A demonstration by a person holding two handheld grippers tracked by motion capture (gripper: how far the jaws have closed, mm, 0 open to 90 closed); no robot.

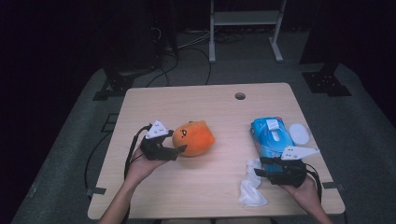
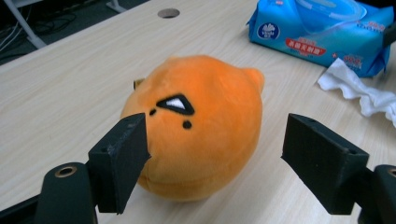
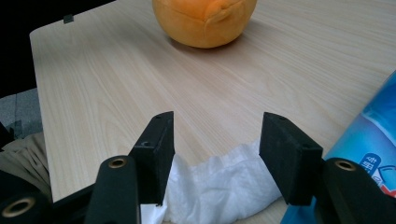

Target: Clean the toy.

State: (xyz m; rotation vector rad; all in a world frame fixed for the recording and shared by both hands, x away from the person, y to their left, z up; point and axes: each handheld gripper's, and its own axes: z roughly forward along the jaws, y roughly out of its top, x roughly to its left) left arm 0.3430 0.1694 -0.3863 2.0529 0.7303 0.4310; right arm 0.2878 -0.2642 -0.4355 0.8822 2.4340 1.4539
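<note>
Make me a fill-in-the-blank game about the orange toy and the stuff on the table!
1. The plush toy between the left gripper's open jaws is the colour ____.
2. The white wipe lies between the open jaws of the ____ gripper.
3. The wet wipes pack is mostly the colour ____.
4. The round hole is near the table's ____ edge in the high view.

Missing words: orange; right; blue; far

Dim room, lit table (image 1: 205, 186) w/ soft shadows; sharp close-ups, no glare.
</note>
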